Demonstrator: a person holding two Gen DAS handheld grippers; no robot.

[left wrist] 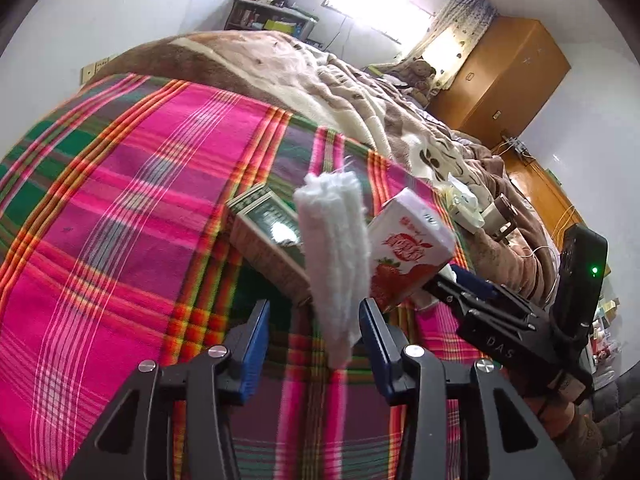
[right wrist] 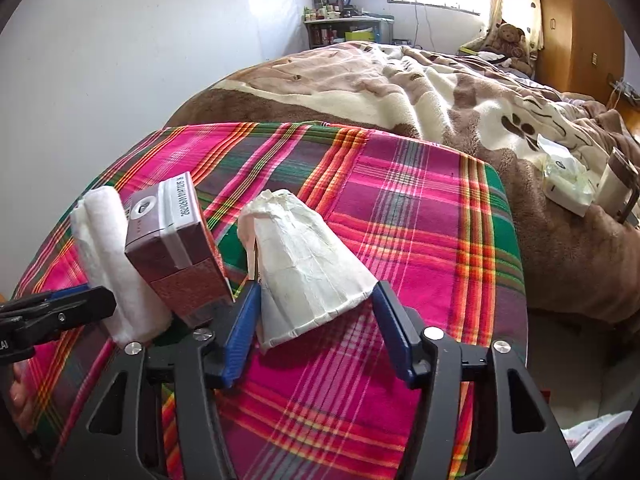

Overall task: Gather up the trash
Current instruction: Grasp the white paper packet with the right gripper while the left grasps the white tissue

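Note:
A white cotton roll (left wrist: 336, 248) stands on the pink plaid cloth (left wrist: 120, 208) between the open fingers of my left gripper (left wrist: 314, 320), closer to the right finger. It also shows in the right wrist view (right wrist: 116, 264). A strawberry drink carton (left wrist: 404, 244) stands just right of it, also in the right wrist view (right wrist: 176, 248). A green-and-tan box (left wrist: 264, 236) lies behind. A crumpled white paper cup (right wrist: 304, 264) lies on its side between the open fingers of my right gripper (right wrist: 316, 312), touching the left finger.
The plaid cloth (right wrist: 420, 208) covers a bed end; a brown and cream blanket (right wrist: 440, 92) lies beyond. A tissue pack (right wrist: 564, 176) and a mug (right wrist: 620, 184) sit on the blanket. A wooden wardrobe (left wrist: 508, 76) and a shelf (right wrist: 344, 28) stand at the back.

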